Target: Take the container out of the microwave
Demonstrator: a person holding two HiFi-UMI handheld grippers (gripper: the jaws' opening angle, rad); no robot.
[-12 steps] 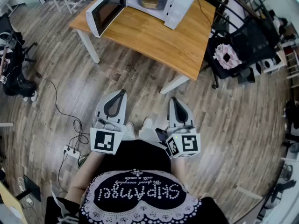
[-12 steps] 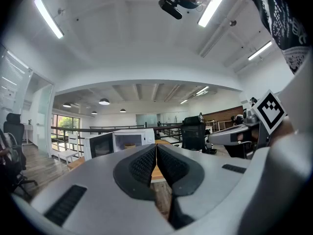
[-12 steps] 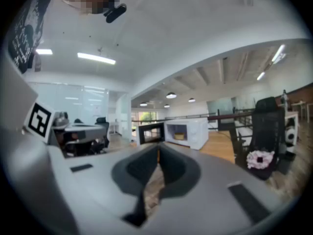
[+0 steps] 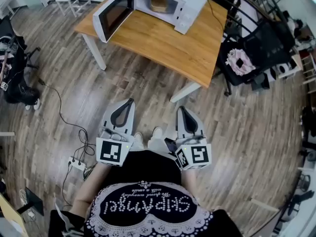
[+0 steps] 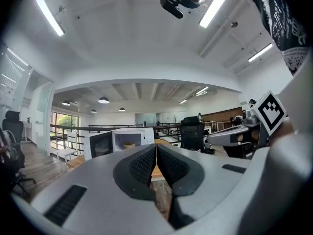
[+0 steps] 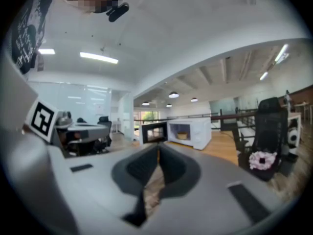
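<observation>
A white microwave (image 4: 170,1) stands on a wooden table (image 4: 168,43) at the top of the head view, its door (image 4: 113,13) swung open to the left. Inside sits a tan container (image 4: 159,3), also seen in the left gripper view as the container (image 5: 129,144) and in the right gripper view as the container (image 6: 182,135). My left gripper (image 4: 130,101) and right gripper (image 4: 180,108) are held side by side close to my body, well short of the table. Both are shut with nothing between the jaws, as the left gripper (image 5: 156,147) and right gripper (image 6: 158,149) show in their own views.
A black office chair with a pink cushion (image 4: 239,60) stands right of the table. A power strip and cables (image 4: 76,163) lie on the wooden floor at the left. Black bags (image 4: 15,83) sit at the far left. A railing (image 5: 98,127) runs behind the table.
The table and microwave have shifted slightly lower and nearer in the head view. Both grippers stay shut and side by side.
</observation>
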